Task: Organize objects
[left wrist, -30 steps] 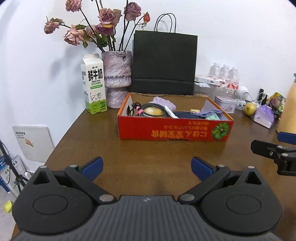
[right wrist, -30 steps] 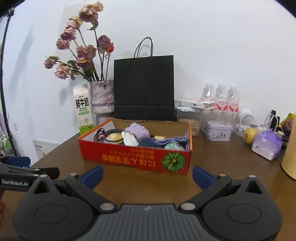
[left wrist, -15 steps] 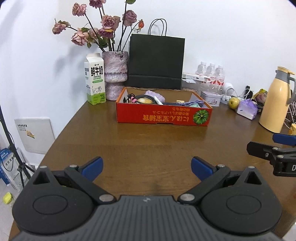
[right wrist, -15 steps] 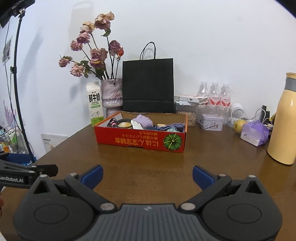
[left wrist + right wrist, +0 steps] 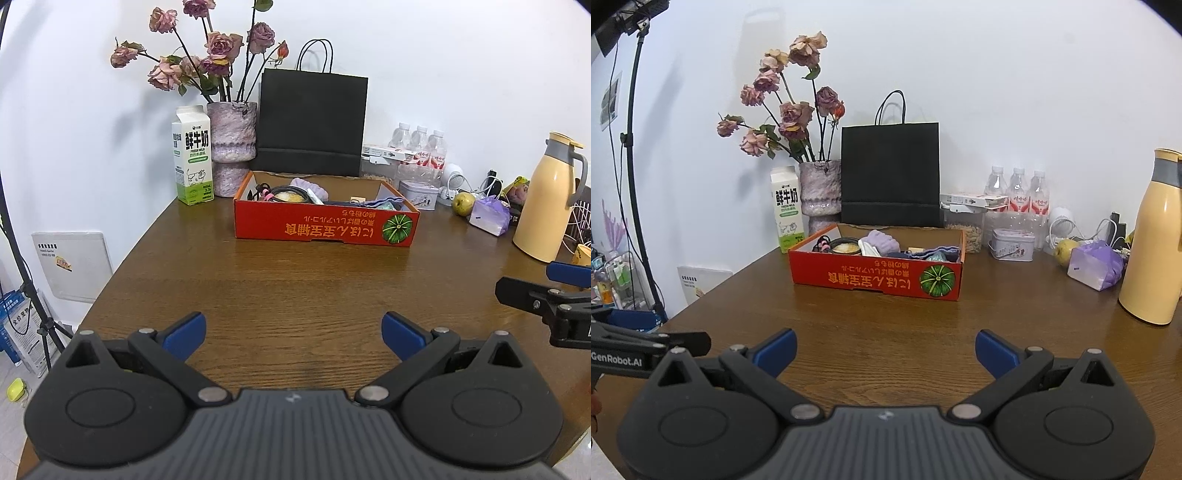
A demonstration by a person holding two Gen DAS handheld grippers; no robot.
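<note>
At the bottom of the left wrist view my left gripper (image 5: 291,331) has its jaws spread wide with nothing between the blue fingertips (image 5: 184,329), only bare brown worktop (image 5: 295,288) beneath them. My right gripper (image 5: 885,348) fills the bottom of the right wrist view in the same way, jaws wide apart and empty above the wood. Each tool shows in the other's picture: the right one juts in at the right edge of the left wrist view, the left one at the lower left edge of the right wrist view. Past the open stretch of wood, in the middle of both frames, sits the red cardboard box (image 5: 325,227), a green pumpkin printed on its front wall toward the right. Inside it I see a round tin (image 5: 845,248) at the left, a purple cloth (image 5: 882,242) behind it, and darker fabric toward the right. Beyond the box, against the white wall, a milk carton (image 5: 192,155) stands at the upper left beside a mottled vase (image 5: 231,146) of dried roses (image 5: 218,48), then a black paper bag (image 5: 312,123). To the right stand water bottles (image 5: 1017,192), a small tin (image 5: 1012,244), an apple (image 5: 1065,252), a purple packet (image 5: 1095,269) and, at the right edge, a yellow thermos (image 5: 1154,240).
</note>
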